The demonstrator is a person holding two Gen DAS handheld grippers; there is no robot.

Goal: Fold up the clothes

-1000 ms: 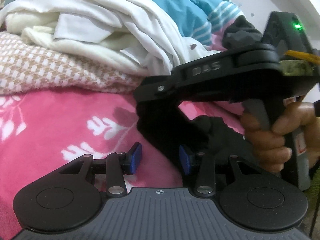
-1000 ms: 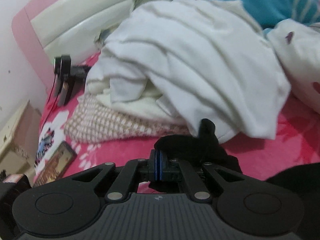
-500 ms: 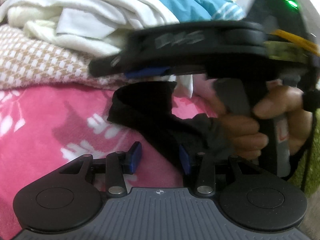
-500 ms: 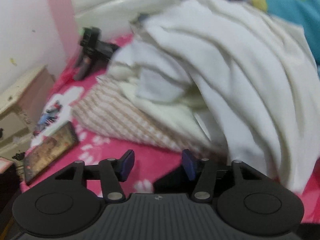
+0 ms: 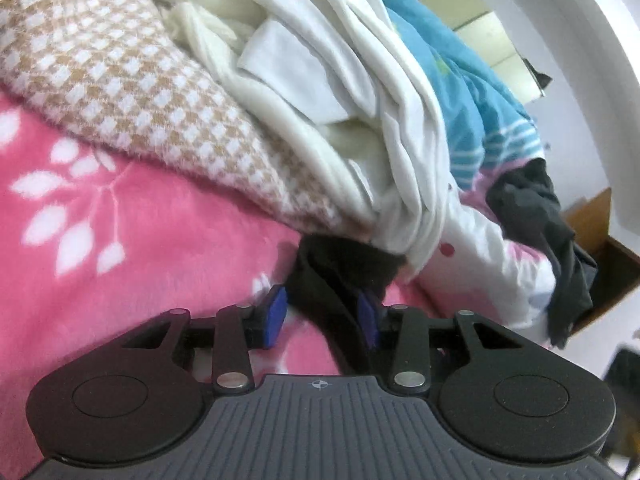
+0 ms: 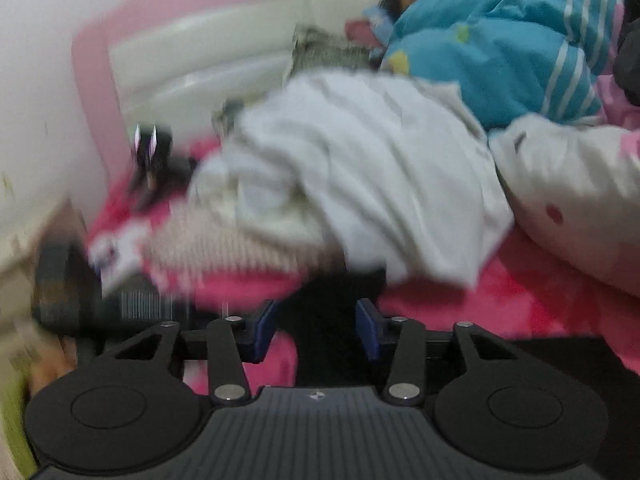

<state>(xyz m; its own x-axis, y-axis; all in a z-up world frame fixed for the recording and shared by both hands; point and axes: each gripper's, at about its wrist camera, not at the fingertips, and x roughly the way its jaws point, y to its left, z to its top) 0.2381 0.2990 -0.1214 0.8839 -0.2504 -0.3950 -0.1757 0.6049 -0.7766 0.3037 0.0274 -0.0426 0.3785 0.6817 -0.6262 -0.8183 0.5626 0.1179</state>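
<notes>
A small black garment [image 5: 340,268] lies on the pink floral blanket [image 5: 120,232], its far end tucked under the edge of a white clothes pile [image 5: 360,92]. My left gripper [image 5: 322,318] is open, its blue pads either side of the black cloth. In the blurred right wrist view the black garment [image 6: 320,320] runs between the pads of my right gripper [image 6: 316,326], which is also open. The white pile [image 6: 360,168] lies just beyond it.
A beige checked knit [image 5: 120,80] lies under the white pile. A blue striped quilt [image 5: 472,92] and a dark grey garment [image 5: 540,220] lie at the right. A pink and white headboard [image 6: 200,60] and a dark object [image 6: 152,152] stand at the back left.
My right gripper has opened, let go of the black garment and pulled back out of the left wrist view. The black garment now lies on the blanket. Both cameras have shifted.
</notes>
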